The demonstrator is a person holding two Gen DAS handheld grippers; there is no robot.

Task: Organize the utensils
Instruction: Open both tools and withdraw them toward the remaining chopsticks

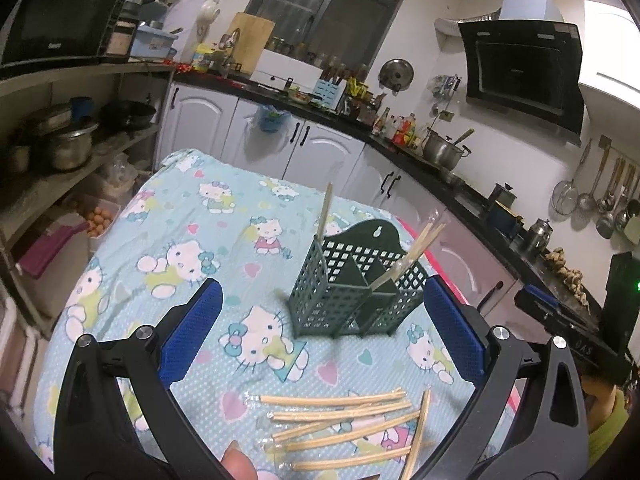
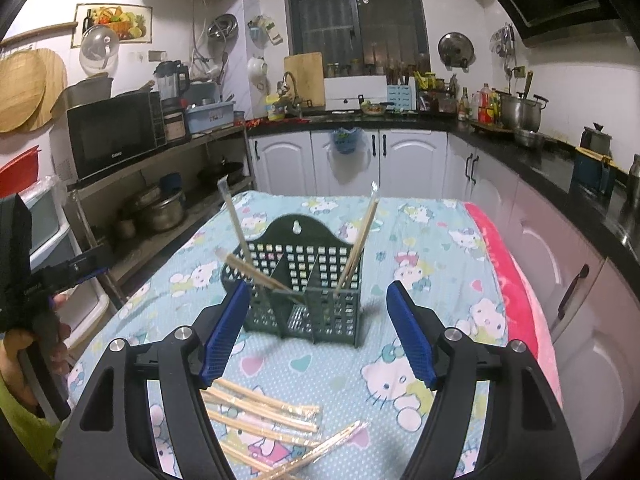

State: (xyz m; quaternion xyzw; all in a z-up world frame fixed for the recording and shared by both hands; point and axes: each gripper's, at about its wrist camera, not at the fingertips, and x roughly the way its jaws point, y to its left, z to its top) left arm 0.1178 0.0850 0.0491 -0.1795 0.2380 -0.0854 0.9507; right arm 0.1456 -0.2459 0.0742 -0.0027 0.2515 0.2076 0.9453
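Left wrist view: the left gripper (image 1: 320, 320) stands wide open above the table, nothing between its blue pads (image 1: 192, 332). Ahead of it, a dark green lattice utensil holder (image 1: 352, 292) stands upright on the cartoon-cat tablecloth (image 1: 192, 216). One wrapped chopstick pair (image 1: 323, 216) rises from the holder's left compartment; another (image 1: 416, 252) leans rightward out of the right compartment. A loose pile of wrapped chopsticks (image 1: 344, 428) lies flat on the cloth just below the open jaws, near the camera. The other gripper body shows at the right edge.

Right wrist view: the right gripper (image 2: 316, 332) is likewise spread wide and holds nothing; its blue pads (image 2: 408, 332) flank the holder (image 2: 304, 280) without touching it. The holder carries one pair (image 2: 236, 224) upright at the left, one (image 2: 260, 276) lying tilted across the left compartment's rim, and one (image 2: 362, 236) leaning in the right compartment. Loose chopsticks (image 2: 264, 412) lie on the tablecloth (image 2: 420, 240) beneath the jaws. A pink blanket edge (image 2: 516, 280) runs along the table's right side.
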